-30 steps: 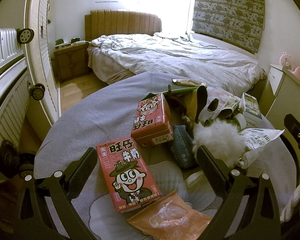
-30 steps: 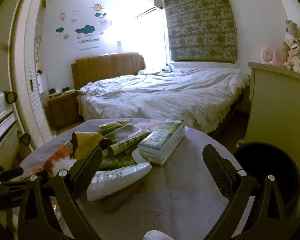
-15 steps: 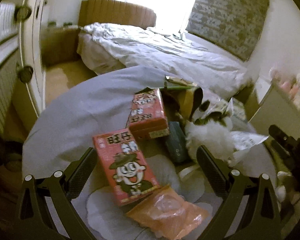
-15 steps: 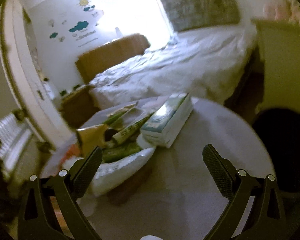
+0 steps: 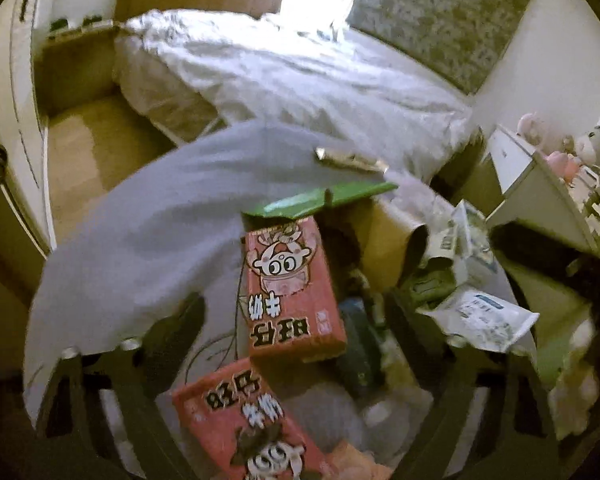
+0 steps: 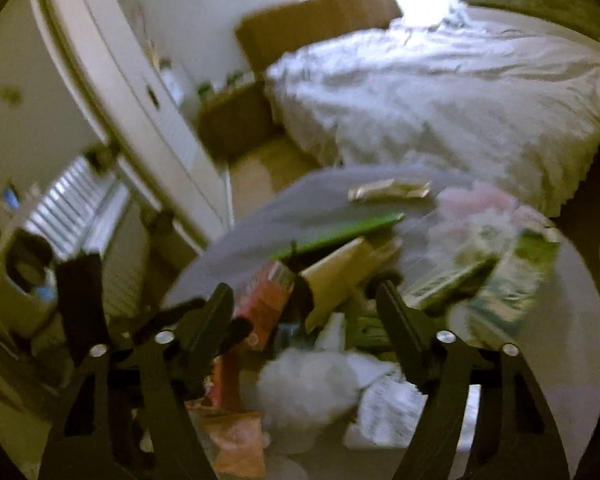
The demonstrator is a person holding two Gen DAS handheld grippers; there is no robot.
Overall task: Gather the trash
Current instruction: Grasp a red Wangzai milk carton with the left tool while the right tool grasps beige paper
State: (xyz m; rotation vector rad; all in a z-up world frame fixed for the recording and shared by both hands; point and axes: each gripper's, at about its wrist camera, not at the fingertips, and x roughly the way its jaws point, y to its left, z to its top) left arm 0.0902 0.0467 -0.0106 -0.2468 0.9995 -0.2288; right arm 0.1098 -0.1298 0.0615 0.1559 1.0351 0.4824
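Trash lies in a heap on a round table with a grey cloth (image 5: 140, 232). Two red milk cartons (image 5: 292, 292) (image 5: 244, 424) lie between the fingers of my open, empty left gripper (image 5: 296, 328). A green flat box (image 5: 324, 200), a brown bag (image 5: 388, 244), a white printed bag (image 5: 484, 320) and an orange wrapper (image 6: 236, 440) lie around them. My right gripper (image 6: 304, 316) is open and empty above a white fluffy wad (image 6: 304, 388) and the brown bag (image 6: 340, 272). The left gripper's finger (image 6: 80, 296) shows at the right wrist view's left.
A bed with a white duvet (image 5: 300, 72) stands behind the table. A white dresser (image 5: 540, 184) with toys is at the right. A white wardrobe (image 6: 132, 100) and a ribbed suitcase (image 6: 76, 208) stand at the left. A foil wrapper (image 6: 388, 190) lies at the table's far edge.
Both grippers have moved forward and tilted down over the trash heap. The right gripper has swung left, away from the dark bin, and its fingers have drawn somewhat closer together.
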